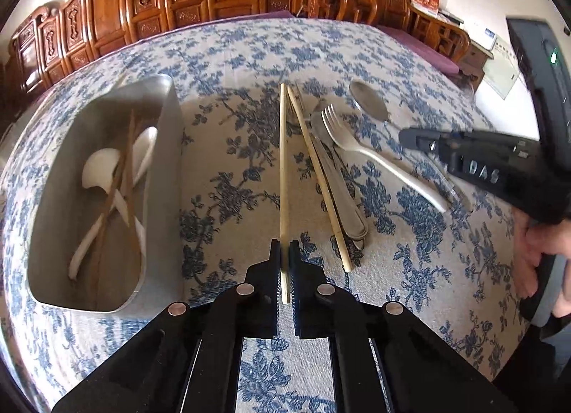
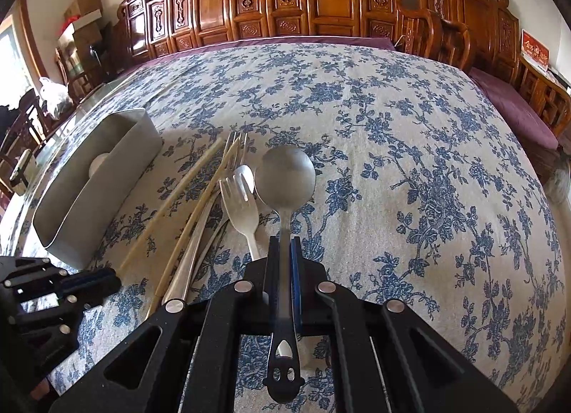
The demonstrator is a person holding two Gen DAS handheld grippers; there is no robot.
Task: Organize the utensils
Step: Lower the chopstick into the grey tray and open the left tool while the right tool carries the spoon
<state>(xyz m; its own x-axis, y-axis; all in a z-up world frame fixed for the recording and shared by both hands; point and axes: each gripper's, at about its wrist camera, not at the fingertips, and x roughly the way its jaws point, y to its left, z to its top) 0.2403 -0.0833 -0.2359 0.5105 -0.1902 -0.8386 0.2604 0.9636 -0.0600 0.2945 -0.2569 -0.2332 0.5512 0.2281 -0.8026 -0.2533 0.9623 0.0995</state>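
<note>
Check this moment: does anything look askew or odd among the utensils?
Nothing damaged or spilled. The only untidiness: loose cutlery overlaps in a heap beside the second chopstick, while the left gripper holds one chopstick and the right gripper a metal spoon.

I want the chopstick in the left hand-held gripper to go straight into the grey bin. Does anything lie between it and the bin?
Nothing visible does. The left hand-held gripper is shut on the chopstick, and only bare tablecloth lies between it and the grey bin. The other utensils lie on its far side.

Left gripper (image 1: 284,252): black, silver round pins. Right gripper (image 2: 284,252): black, blue pad, "DAS" lettering, green light.
</note>
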